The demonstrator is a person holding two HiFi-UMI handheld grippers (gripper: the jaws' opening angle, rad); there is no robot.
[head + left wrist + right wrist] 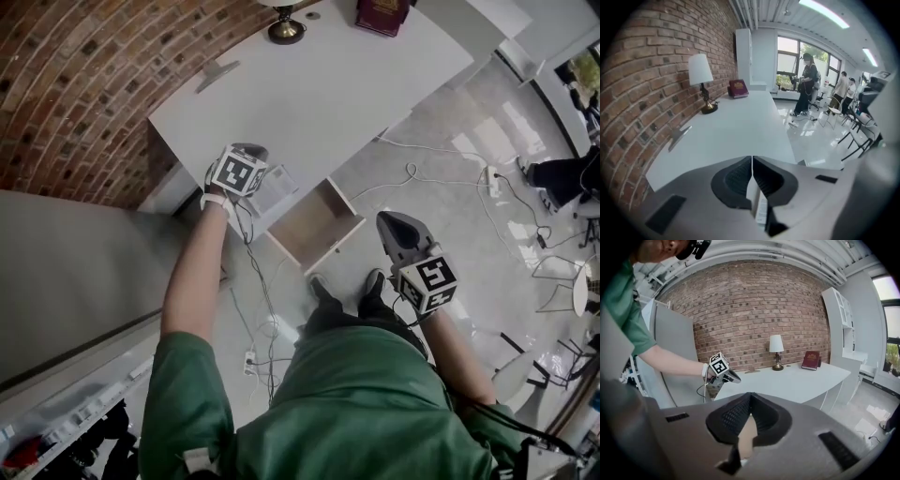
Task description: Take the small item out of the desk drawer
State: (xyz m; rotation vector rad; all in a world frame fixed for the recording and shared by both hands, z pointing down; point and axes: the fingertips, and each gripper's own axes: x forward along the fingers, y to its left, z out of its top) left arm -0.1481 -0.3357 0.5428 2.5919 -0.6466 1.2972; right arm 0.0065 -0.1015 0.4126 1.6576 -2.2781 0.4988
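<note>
In the left gripper view, my left gripper (752, 160) is shut on a small flat white item (759, 206), held edge-on between the pads. It hovers over the near edge of the white desk (736, 129). From the head view the left gripper (251, 150) sits above the desk's front edge, with the white item (277, 187) showing beside its cube. Just right of it the wooden drawer (314, 225) stands pulled out, its bottom bare. My right gripper (394, 223) hangs over the floor right of the drawer. Its jaws (750, 397) are shut with nothing in them.
A table lamp (286, 26) and a red book (381, 14) stand at the desk's far end, and a flat grey piece (217, 73) lies near the brick wall. Cables and a power strip (491, 174) trail on the floor. People (807, 84) and chairs are by the windows.
</note>
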